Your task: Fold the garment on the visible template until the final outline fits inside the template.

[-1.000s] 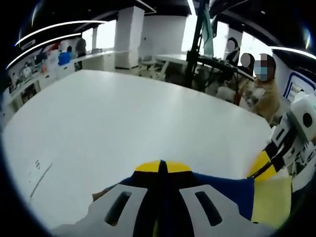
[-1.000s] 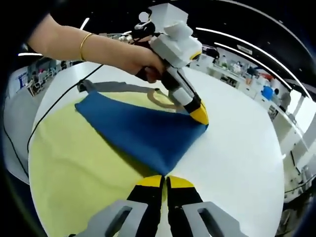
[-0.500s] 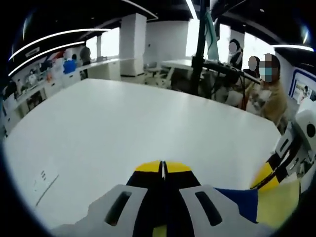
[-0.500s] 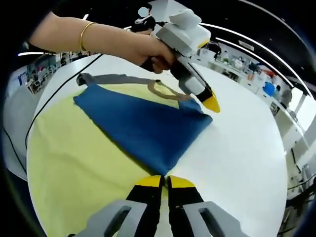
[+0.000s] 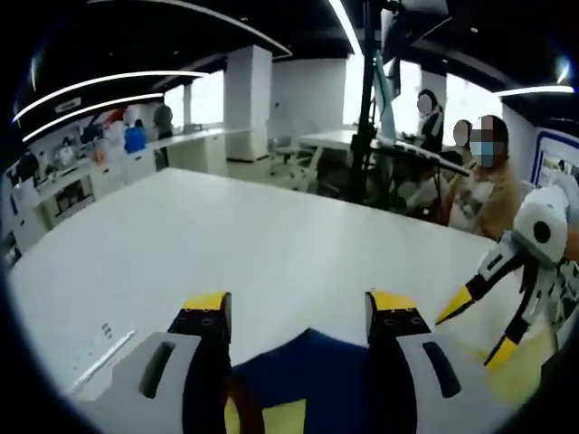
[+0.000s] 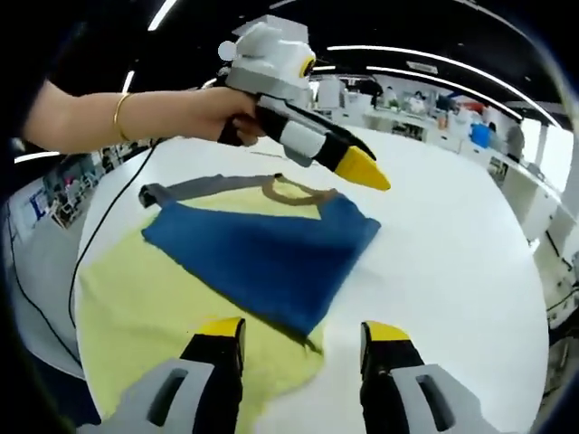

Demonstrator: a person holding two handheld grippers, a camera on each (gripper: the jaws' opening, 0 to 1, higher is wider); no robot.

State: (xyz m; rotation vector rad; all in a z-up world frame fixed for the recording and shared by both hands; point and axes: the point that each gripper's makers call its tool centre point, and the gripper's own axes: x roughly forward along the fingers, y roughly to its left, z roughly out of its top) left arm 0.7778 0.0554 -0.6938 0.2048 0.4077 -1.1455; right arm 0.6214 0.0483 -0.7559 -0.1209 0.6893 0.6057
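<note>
Garment: one, blue and yellow with a grey sleeve and a tan collar, lying folded at centre-left of the right gripper view, its blue panel turned diagonally across the yellow, one blue corner reaching past the yellow onto the white table. Nearest, at bottom centre of that view, right gripper: one, jaws apart, empty, hanging above the garment's near yellow edge. Beyond the garment, upper centre, left gripper: one, held in a hand with a gold bangle, lifted clear of the cloth; in the left gripper view its own jaws stand apart at bottom centre over a blue point of fabric, gripping nothing. Template: I cannot tell any outline apart from the yellow cloth, so whether the fold fits cannot be judged. Risks, as I judge them: the loose blue flap may slide or spring back now that nothing pins it; the overhanging corner may leave the outline too wide; a careless regrasp may drag the whole piece across the smooth table. Farthest, upper right of the left gripper view: three people at a bench; one dark pole.
</note>
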